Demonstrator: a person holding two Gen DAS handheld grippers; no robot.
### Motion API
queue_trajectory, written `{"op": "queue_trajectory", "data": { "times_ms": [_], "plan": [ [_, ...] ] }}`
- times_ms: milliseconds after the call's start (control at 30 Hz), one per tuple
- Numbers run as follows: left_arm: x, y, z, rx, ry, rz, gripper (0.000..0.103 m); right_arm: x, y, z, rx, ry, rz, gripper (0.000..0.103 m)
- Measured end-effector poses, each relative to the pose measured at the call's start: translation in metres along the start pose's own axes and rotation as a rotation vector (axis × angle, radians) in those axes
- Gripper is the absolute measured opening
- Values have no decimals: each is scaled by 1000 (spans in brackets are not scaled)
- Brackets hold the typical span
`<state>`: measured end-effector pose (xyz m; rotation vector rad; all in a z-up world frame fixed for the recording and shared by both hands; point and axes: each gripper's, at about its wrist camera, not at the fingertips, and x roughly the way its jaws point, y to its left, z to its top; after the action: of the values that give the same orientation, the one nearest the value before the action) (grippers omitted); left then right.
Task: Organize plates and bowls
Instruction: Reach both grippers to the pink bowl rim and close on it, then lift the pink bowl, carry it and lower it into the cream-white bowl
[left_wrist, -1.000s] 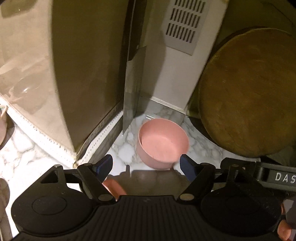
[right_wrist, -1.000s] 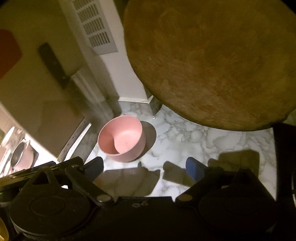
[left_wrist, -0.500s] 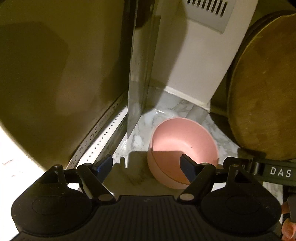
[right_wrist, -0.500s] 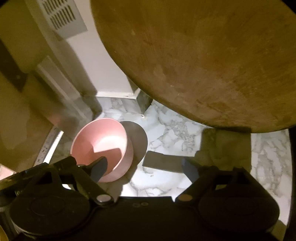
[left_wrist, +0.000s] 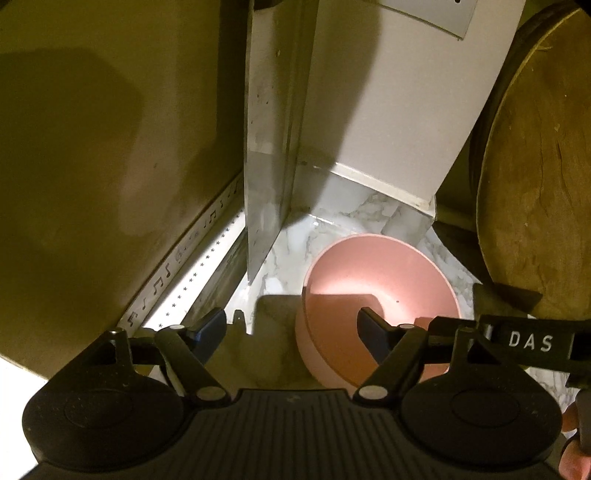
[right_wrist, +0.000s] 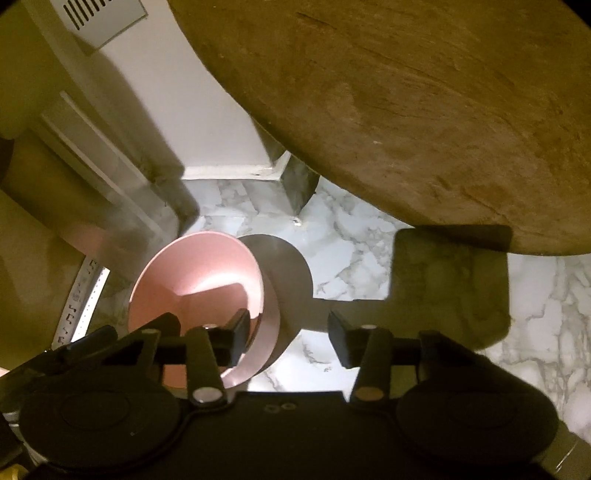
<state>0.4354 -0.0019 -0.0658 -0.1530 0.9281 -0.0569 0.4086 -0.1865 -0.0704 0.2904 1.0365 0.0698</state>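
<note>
Pink bowl (left_wrist: 380, 266), rim between unclamped, just-narrowing fingers of left gripper (left_wrist: 290, 326) and right gripper (right_wrist: 288, 334).

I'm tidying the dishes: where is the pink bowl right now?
The pink bowl stands on the marble counter in the back corner, between the steel panel on its left and the round wooden board on its right.
</note>
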Motion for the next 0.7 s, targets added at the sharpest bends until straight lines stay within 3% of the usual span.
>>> {"op": "queue_trajectory", "data": {
  "times_ms": [67, 133, 333, 533, 700],
  "plan": [
    [1, 0, 1, -10, 6, -3, 66, 1, 0, 0, 1, 3, 7, 39],
    [2, 0, 1, -17, 21, -14, 50, 1, 3, 0, -5, 3, 12, 32],
    [3, 0, 1, -19, 35, -35, 26, 0, 13, 0, -43, 9, 14, 13],
    [-4, -3, 0, 1, 30, -55, 17, -3, 18, -1, -61, 18, -18, 11],
    [-8, -10, -6, 21, 50, -50, 17, -11, 21, -6, -84, 25, -43, 10]
  ]
}}
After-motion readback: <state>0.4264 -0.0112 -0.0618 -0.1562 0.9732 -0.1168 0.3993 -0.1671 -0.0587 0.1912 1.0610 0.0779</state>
